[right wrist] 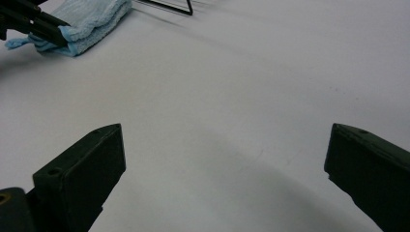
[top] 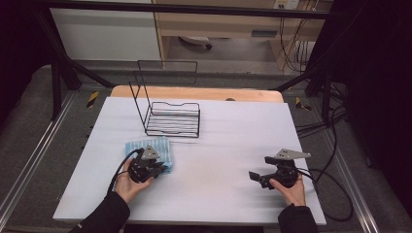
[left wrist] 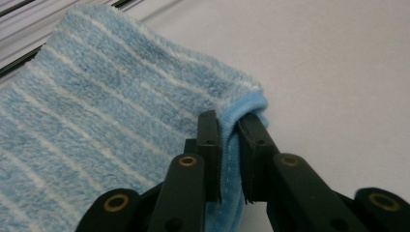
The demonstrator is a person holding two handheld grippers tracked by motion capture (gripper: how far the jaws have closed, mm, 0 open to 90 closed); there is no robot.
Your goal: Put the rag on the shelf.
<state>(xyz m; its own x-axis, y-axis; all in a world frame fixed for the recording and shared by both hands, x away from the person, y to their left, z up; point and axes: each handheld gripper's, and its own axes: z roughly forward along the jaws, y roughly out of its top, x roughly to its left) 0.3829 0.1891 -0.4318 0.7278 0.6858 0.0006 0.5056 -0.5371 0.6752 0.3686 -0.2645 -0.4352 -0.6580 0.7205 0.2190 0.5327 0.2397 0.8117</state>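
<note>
White-covered table [top: 218, 160], dim workroom behind. Item: light-blue striped terry cloth [top: 148, 148], folded, lying flat at the table's front left, near a black wire rack [top: 172, 119]. Left gripper [top: 158, 168]: jaws nearly shut, pinching the cloth's hemmed corner. Right gripper [top: 257, 177]: jaws wide apart, empty, well clear. Risk: grip sits at the very edge; a lift could pull the hem free or unfold the cloth.
</note>
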